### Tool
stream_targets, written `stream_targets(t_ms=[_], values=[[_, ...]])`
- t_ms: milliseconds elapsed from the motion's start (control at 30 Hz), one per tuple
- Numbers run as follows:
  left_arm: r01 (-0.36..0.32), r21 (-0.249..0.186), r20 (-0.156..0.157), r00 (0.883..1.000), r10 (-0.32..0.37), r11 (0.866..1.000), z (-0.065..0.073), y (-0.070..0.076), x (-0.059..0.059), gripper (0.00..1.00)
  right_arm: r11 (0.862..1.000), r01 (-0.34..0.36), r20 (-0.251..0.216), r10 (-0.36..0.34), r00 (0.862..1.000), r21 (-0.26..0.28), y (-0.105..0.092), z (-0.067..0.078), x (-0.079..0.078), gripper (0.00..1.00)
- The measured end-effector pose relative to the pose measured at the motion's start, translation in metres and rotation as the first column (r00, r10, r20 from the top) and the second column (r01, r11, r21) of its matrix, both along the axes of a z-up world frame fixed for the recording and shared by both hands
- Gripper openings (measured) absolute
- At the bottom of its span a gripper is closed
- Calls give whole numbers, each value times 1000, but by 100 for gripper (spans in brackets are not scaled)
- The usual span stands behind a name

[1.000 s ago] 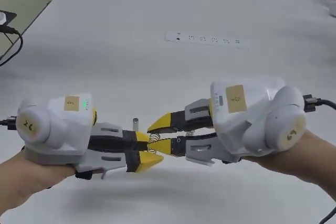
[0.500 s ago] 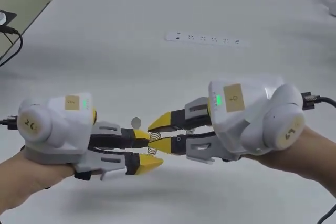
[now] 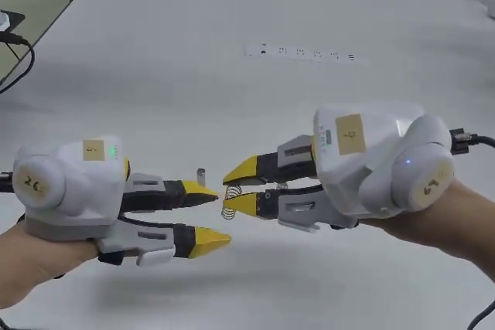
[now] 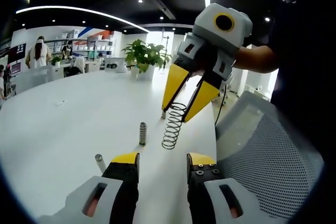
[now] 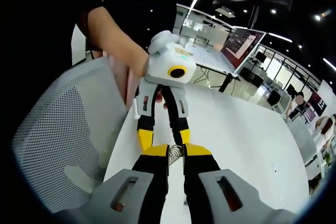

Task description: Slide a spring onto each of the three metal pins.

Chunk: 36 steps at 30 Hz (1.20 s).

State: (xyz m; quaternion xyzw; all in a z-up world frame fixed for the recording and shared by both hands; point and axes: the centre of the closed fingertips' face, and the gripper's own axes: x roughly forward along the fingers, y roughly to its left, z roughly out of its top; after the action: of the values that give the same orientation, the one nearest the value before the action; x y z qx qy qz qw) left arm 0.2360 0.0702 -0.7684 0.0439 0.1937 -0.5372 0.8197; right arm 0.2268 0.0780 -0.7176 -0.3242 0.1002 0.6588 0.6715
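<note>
Spring (image 4: 173, 125) pinched by one end in the nearly closed right claw (image 3: 230, 193), just ahead of the open, empty left claw (image 3: 219, 218); a slack pinch could drop it away from the nearby pin (image 4: 98, 160).

Yellow stickers (image 3: 349, 134) on left claw (image 3: 222, 218) and right claw (image 3: 226, 195), handwriting unreadable

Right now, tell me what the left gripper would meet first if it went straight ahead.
Likely the spring pinched by the right gripper, hanging directly ahead of the open left gripper; the exact depth is unclear.
</note>
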Motion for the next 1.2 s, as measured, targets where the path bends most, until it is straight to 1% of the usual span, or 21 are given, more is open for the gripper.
stream_targets(t_ms=[167,267,367,400,533,633,733,800,867,1000,1067,1200], values=[[-20,9,0,1000,20,1000,-2,10,1,34,1000,5,-2,-5,1000,0,-1,-1,1,7],[-35,23,4,999,35,999,-4,17,1,37,1000,21,0,-21,1000,3,-3,-1,4,7],[-52,24,6,999,52,998,-5,23,2,41,1000,29,12,-29,1000,-3,-6,-1,8,7],[-61,23,7,998,61,998,-4,25,3,43,999,32,10,-32,999,-3,-7,-2,8,7],[-76,25,10,997,76,997,-4,31,5,45,999,39,11,-39,999,-9,-9,-3,10,7],[-92,24,15,996,92,995,-4,35,6,50,999,44,6,-44,999,-8,-9,-4,10,7],[-96,25,13,995,96,995,-4,39,7,52,999,50,5,-50,999,-12,-11,-6,12,7],[-104,33,11,995,104,994,-5,42,7,57,998,58,4,-58,998,-13,-13,-8,15,7],[-122,39,13,993,121,992,-6,46,9,65,998,63,5,-63,998,-15,-14,-9,16,7],[-141,45,15,990,140,989,-8,52,9,70,997,70,5,-70,998,-18,-17,-10,19,7],[-149,48,16,989,148,988,-8,54,10,75,997,71,5,-71,997,-19,-17,-10,19,7],[-155,56,21,988,154,986,-10,56,11,81,997,71,7,-71,997,-19,-17,-10,21,7]])
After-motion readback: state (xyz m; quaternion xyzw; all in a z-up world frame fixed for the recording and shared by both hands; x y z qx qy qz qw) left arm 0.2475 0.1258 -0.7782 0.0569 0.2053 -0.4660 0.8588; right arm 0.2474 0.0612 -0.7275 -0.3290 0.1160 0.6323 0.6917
